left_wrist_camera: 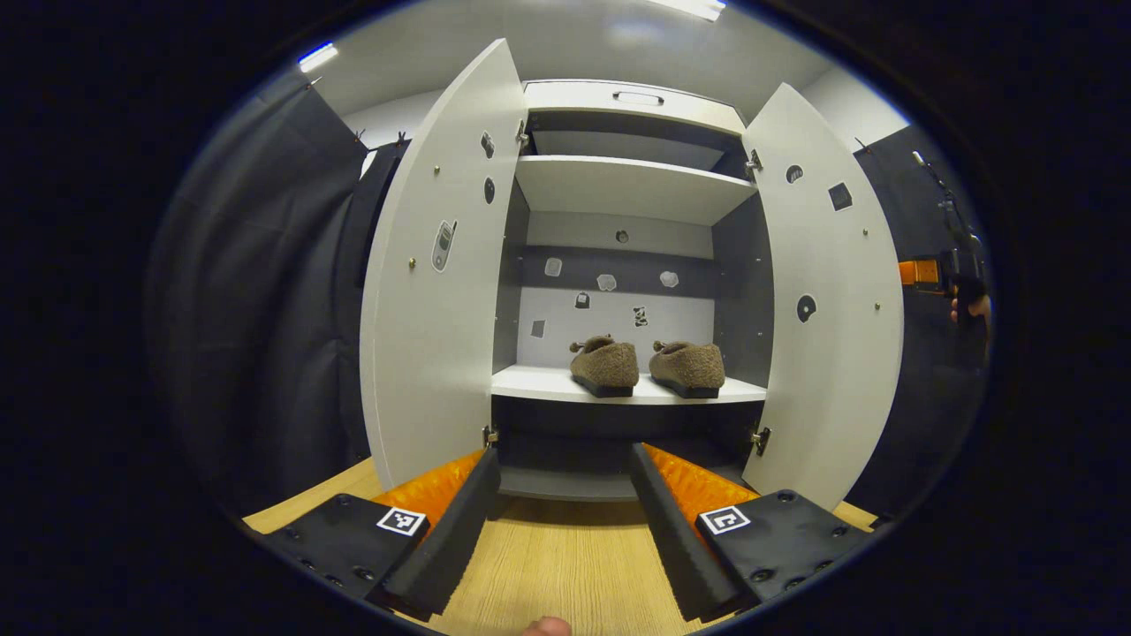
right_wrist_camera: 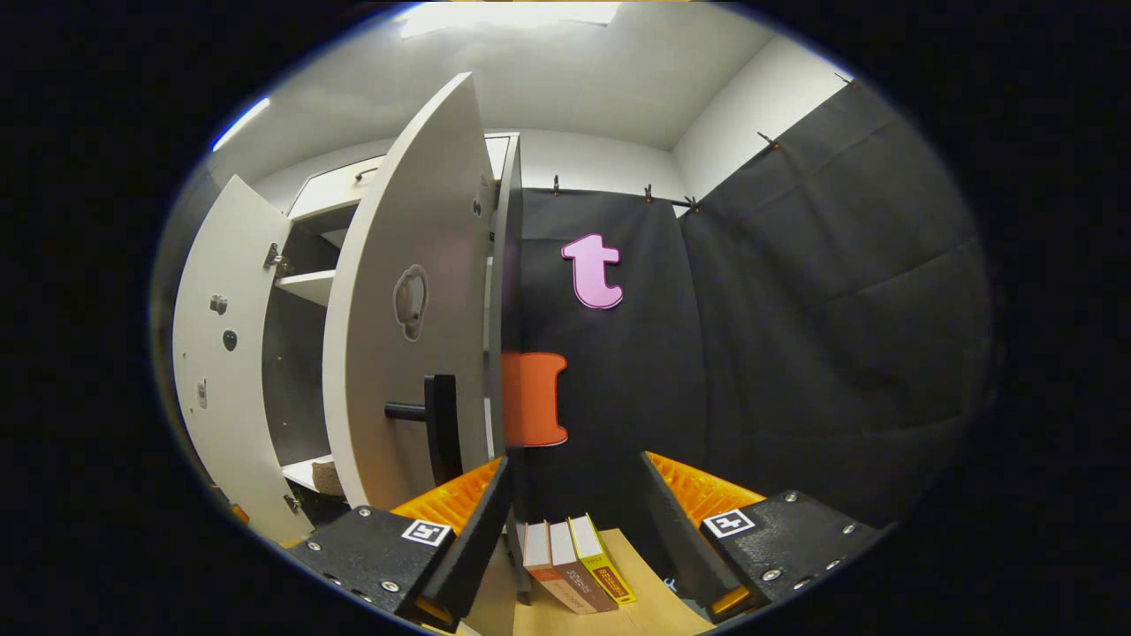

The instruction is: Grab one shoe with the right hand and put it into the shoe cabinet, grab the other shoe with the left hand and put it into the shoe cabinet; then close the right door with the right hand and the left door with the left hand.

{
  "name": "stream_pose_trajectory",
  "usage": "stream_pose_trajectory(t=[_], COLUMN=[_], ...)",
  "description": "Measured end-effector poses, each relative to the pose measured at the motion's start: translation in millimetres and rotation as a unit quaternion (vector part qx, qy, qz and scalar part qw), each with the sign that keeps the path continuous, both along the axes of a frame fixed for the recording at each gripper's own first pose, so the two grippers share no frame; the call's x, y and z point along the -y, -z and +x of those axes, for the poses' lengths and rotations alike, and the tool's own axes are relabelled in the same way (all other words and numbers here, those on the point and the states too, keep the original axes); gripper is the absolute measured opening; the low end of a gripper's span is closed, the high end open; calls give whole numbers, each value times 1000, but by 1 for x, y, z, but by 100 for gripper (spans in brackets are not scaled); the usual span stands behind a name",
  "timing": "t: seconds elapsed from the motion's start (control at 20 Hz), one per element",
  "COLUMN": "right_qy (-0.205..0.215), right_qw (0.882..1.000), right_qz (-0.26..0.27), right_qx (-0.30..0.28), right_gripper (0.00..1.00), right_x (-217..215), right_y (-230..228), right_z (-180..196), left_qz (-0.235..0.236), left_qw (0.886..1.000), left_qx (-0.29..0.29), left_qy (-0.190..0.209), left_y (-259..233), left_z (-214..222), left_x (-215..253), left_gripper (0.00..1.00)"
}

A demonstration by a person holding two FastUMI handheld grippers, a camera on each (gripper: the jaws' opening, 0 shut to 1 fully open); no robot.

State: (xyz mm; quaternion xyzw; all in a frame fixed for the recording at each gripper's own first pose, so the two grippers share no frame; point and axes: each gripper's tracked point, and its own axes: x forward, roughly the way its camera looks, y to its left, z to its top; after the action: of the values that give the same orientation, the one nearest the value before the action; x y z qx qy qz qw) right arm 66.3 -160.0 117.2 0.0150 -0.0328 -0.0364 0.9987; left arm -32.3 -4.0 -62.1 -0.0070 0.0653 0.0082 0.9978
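Both brown fuzzy shoes [left_wrist_camera: 648,366] sit on the white shoe cabinet's [left_wrist_camera: 629,187] lower shelf. Your left gripper [left_wrist_camera: 565,530] and right gripper [right_wrist_camera: 574,539] are spread, empty; both white doors [left_wrist_camera: 442,283] remain open.

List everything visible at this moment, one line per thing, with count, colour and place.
Shoes: two, brown, side by side on a cabinet shelf.
Shoe cabinet: one, white with grey inner walls, ahead.
Doors: two, white, both open.
Door handle: one, black, on the right door's outer face.
Books: three, lying on the wooden surface right of the cabinet.
Wooden surface: one, light, under the cabinet.
Left claw: one, black and orange, open, facing the shelves.
Right claw: one, black and orange, open, beside the right door's outer face.
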Motion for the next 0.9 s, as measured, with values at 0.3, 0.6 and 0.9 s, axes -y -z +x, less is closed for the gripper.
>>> stream_pose_trajectory(t=[0.3,0.6,0.9], right_qy=[-47,-63,-83], right_qw=[999,998,996], right_qz=[-2,-6,-5], right_qx=[-3,-7,-10], right_gripper=[88,88,89], right_x=[-57,-86,-112], right_y=[3,4,6], right_z=[0,5,11], left_qz=[0,2,4], left_qw=[1000,1000,1000], left_qx=[-1,0,1], left_qy=[4,-3,-8], left_y=[3,3,3], left_z=[2,1,5], left_x=[-1,-13,-22], left_gripper=[96,97,97])
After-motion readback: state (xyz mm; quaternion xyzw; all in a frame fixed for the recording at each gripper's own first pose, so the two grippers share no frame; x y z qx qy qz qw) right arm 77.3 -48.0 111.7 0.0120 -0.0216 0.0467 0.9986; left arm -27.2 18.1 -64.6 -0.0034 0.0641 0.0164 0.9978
